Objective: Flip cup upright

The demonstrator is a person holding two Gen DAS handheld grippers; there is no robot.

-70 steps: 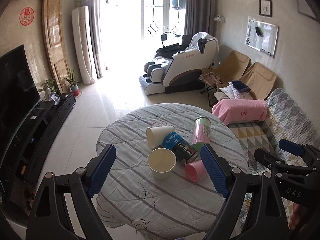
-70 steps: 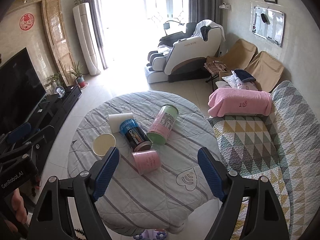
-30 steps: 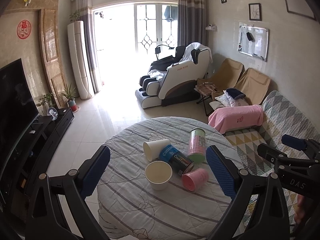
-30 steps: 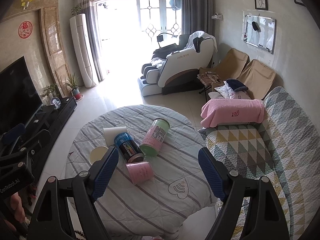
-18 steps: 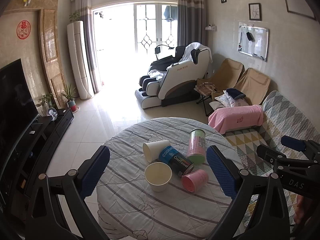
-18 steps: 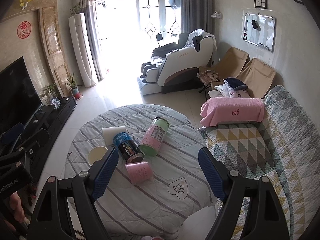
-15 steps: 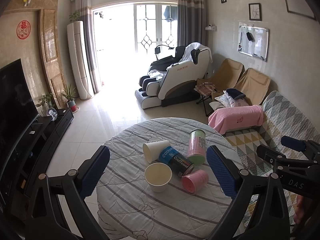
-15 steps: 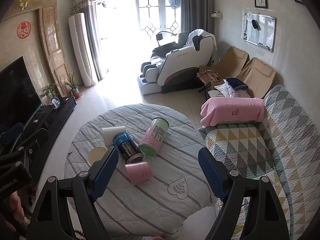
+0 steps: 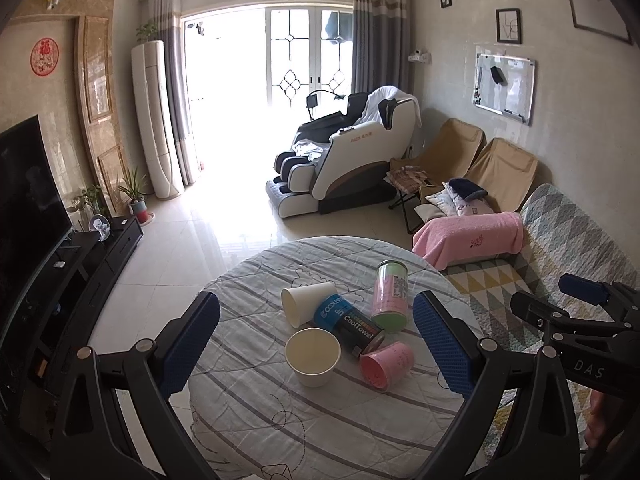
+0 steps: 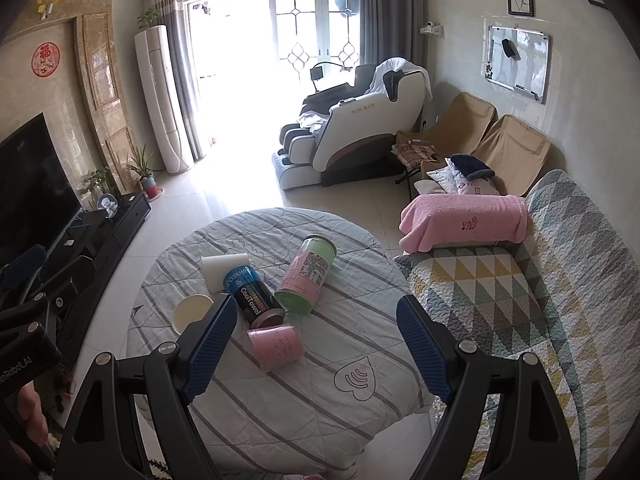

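Pink cup (image 10: 276, 345) on side near table (image 10: 280, 420) centre, mouth leftward; right gripper (image 10: 312, 350) nearer, wide, empty; left gripper (image 9: 316, 346) wide.

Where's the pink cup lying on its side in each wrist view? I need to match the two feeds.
Left wrist view: the pink plastic cup lying on its side sits lower centre-right on the table, right of the upright white paper cup.
Right wrist view: it lies just below picture centre, between the fingers.
Shared landmark: the dark blue CoolTowel can lying just behind its mouth.
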